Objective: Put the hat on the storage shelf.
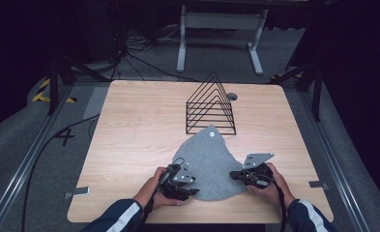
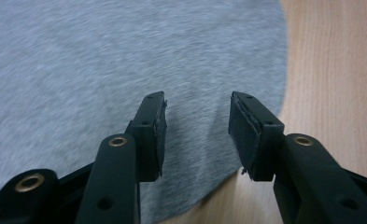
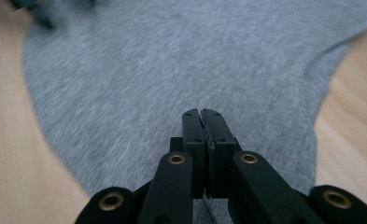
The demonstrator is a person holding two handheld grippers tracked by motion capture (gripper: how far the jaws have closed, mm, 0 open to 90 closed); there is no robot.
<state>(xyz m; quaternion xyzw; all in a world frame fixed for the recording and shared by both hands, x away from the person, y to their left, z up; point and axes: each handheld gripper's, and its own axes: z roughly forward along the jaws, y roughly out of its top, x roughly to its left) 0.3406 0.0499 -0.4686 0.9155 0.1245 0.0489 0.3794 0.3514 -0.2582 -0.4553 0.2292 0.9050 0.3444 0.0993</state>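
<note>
A grey cloth [image 1: 209, 164] lies flat on the wooden table [image 1: 134, 130], near the front edge. My left gripper [image 1: 192, 191] sits at the cloth's near left edge. In the left gripper view it [image 2: 197, 135] is open, its jaws set apart just above the cloth [image 2: 102, 60] where the fabric meets bare wood. My right gripper [image 1: 234, 174] rests at the cloth's right edge. In the right gripper view its jaws [image 3: 202, 114] are pressed together over the cloth [image 3: 172, 60], with no fabric visibly between them.
A black wire rack [image 1: 211, 106] with a triangular outline stands just behind the cloth's far tip. A small round tag [image 1: 211, 134] sits on that tip. Bare wood spreads to the left and right. Cables and a white frame [image 1: 221, 29] lie on the floor beyond.
</note>
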